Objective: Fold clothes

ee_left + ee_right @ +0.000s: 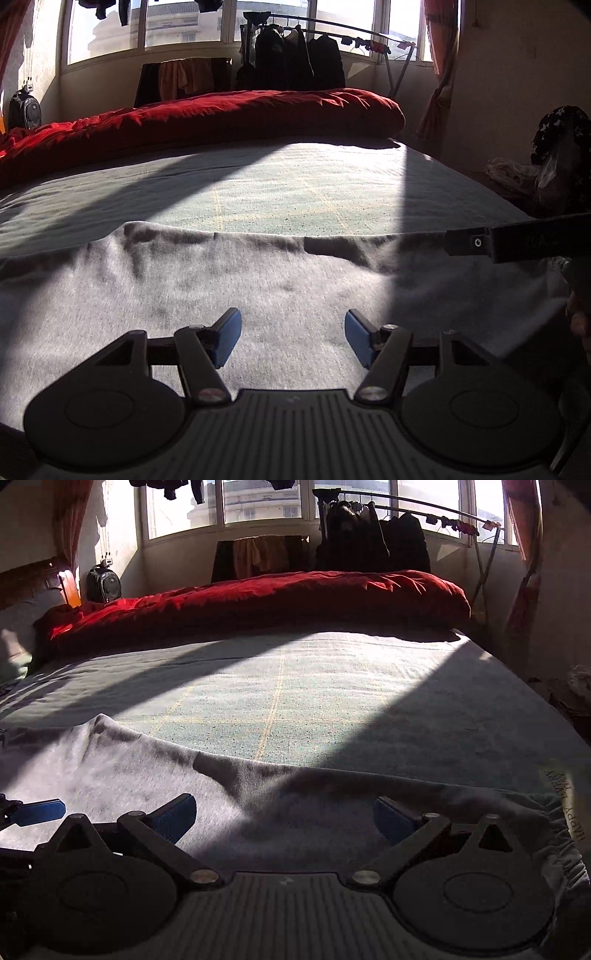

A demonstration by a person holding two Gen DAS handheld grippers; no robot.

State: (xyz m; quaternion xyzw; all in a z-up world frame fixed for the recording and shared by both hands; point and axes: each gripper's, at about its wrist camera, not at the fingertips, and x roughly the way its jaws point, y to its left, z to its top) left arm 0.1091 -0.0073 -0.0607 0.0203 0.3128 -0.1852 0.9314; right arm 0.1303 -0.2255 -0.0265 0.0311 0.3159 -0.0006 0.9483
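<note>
grey garment (221,295) lies spread on the bed (277,184), folding barely begun; left tongs (293,338) and right tongs (284,818) gape wide, holding nothing.

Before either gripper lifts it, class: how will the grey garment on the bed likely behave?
The grey garment will probably drape limply, since its far edge already ripples. Its fuzzy, fleece-like surface suggests the blue pads will hold it without slipping. It looks light, lying thin on the bed.
</note>
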